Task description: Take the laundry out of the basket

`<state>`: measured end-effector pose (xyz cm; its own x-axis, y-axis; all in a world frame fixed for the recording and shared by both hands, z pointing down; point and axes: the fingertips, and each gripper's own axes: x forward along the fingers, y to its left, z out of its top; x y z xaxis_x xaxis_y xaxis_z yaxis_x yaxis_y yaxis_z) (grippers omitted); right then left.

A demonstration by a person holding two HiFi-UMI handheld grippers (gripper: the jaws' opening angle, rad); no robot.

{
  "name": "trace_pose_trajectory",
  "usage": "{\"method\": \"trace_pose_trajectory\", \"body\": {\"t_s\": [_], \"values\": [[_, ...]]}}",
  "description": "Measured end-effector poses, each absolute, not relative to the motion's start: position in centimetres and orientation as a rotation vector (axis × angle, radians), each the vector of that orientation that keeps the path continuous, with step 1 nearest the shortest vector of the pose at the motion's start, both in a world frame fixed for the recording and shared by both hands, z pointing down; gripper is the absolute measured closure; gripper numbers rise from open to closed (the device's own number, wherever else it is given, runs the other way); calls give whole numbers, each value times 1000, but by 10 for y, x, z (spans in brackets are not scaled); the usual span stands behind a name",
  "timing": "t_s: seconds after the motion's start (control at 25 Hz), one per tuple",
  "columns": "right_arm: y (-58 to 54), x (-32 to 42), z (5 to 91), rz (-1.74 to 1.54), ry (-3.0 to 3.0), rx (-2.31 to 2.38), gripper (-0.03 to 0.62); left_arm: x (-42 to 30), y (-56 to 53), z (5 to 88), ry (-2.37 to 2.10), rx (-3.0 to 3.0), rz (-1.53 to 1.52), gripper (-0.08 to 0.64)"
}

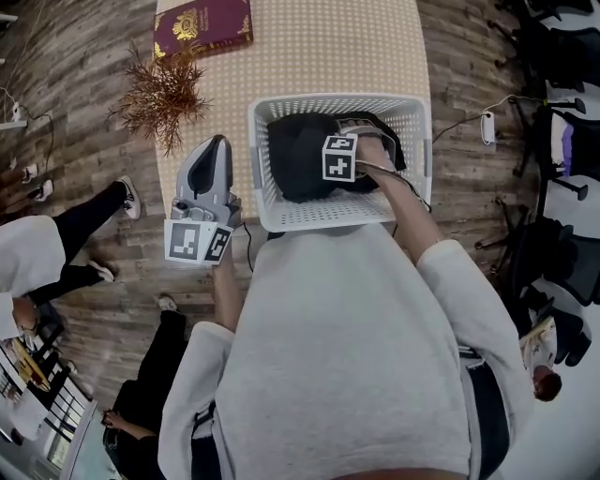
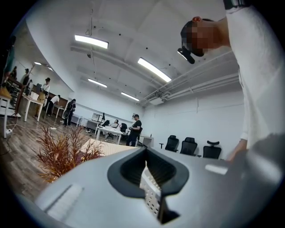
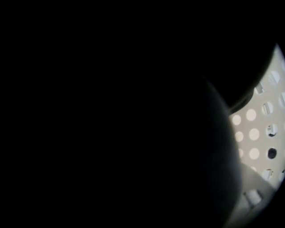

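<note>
A white perforated laundry basket (image 1: 328, 212) stands on the table, close in front of me. Dark laundry (image 1: 298, 155) fills it, with a striped grey piece (image 1: 358, 122) at the far side. My right gripper (image 1: 349, 141) is pushed down into the dark laundry; only its marker cube shows and the jaws are hidden. The right gripper view is almost black with cloth, with a strip of the basket wall (image 3: 256, 133) at the right. My left gripper (image 1: 217, 142) hangs left of the basket, outside it, its jaws together and holding nothing. In the left gripper view the left gripper (image 2: 149, 178) points up into the room.
The table (image 1: 375, 47) has a checked cover. A dried brown plant (image 1: 164, 94) and a maroon book (image 1: 202, 28) lie at its far left. A white plug block with a cable (image 1: 486, 127) lies on the floor to the right, near office chairs (image 1: 572, 56). A person's legs (image 1: 84, 225) stretch along the left.
</note>
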<state>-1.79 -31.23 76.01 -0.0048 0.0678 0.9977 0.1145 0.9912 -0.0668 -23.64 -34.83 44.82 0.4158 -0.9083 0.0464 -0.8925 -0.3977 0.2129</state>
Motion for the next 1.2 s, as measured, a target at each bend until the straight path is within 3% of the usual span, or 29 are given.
{"method": "trace_pose_trajectory", "body": {"t_s": [0.16, 0.24, 0.6, 1.0, 1.2], "values": [[-298, -20, 750, -42, -1609, -119, 307, -238, -346, 447, -1592, 2462, -124, 552], [-292, -20, 747, -44, -1616, -97, 362, -237, -345, 445, -1592, 2466, -134, 552], [-295, -23, 722, -153, -1678, 51, 414, -235, -338, 434, -1585, 2493, -158, 552], [-338, -17, 555, -634, -1726, 575, 423, -223, -336, 420, -1552, 2555, -170, 552], [-351, -8, 527, -698, -1719, 641, 422, -209, -336, 412, -1517, 2595, -179, 552]]}}
